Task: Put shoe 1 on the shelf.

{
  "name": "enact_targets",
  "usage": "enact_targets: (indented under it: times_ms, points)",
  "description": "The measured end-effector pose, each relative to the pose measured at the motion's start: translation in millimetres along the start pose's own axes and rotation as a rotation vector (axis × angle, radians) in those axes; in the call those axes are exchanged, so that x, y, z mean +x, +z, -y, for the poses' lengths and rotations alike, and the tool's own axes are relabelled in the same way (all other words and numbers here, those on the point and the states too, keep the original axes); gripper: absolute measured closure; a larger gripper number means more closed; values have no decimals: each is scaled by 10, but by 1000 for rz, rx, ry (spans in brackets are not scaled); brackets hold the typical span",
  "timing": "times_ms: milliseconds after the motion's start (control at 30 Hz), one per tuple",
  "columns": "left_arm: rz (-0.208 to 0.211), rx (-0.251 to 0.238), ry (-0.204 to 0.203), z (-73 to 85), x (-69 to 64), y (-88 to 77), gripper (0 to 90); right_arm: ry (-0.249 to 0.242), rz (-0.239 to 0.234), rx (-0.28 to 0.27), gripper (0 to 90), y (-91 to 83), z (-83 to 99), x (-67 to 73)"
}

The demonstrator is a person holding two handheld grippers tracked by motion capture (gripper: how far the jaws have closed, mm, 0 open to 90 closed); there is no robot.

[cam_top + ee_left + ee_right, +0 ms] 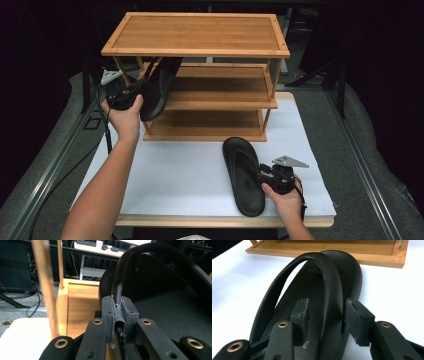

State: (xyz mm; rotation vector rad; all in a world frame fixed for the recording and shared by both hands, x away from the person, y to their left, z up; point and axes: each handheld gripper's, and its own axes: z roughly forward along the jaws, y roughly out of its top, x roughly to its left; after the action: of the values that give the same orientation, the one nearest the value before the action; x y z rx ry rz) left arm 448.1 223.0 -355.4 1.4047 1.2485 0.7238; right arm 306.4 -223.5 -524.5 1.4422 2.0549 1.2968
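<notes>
Risk lay chiefly with the raised sandal point(159, 85), which was carried on edge by the left gripper point(131, 95) at the left end of the bamboo shoe rack point(200, 35), level with its middle shelf point(220, 102). In the left gripper view the jaws were seen clenched on one strap point(119, 290) alone, so the whole sole was left hanging from a thin, pliable band. From such a hold the sandal could be judged liable to swing or twist, and its toe or sole might be caught on the rack's upright post point(46, 290), which stood close beside it. A knock there could nudge the light rack across the white table top point(190, 175), or the strap could be dragged out of the pads and the sandal dropped short of the shelf.

The second sandal point(243, 175) was lying flat on the table in front of the rack, near the front edge. The right gripper point(267, 175) was held at its side, jaws apart and set astride the strap point(329, 290) without pressing on it. Were they closed slightly off line, the strap might be pinched only at its edge and be let slip on lifting; were they pushed lower first, the sandal could be shoved toward the table's edge.
</notes>
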Motion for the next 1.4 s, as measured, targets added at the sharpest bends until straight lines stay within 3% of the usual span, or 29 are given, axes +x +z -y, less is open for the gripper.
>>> enact_targets:
  times_ms: [200,300,467,567,800,1000,1067,1233,1400]
  points:
    - [-41,4,-14,-32,-69,199,831,3,-5,-5,539,7,3,1]
    - [-65,15,-1,-34,-92,284,830,3,-7,-6,539,4,3,0]
    - [-77,31,1,-24,-125,359,828,3,-6,-5,539,-4,4,-6]
    - [-95,76,-7,-20,-136,438,828,4,-6,-1,540,-3,6,-14]
    - [-116,93,-28,-24,-176,526,825,9,-7,-8,540,-8,5,-9]
    - [-87,99,-38,-1,-224,592,783,11,-6,-13,542,-6,9,-18]
    - [-70,102,-15,6,-242,601,767,13,-8,-12,543,-6,7,-23]
    - [9,73,-58,16,-261,570,650,6,-7,-14,543,-13,0,-18]
    - [100,29,-29,29,-290,418,544,-16,15,-41,521,-53,-11,1]
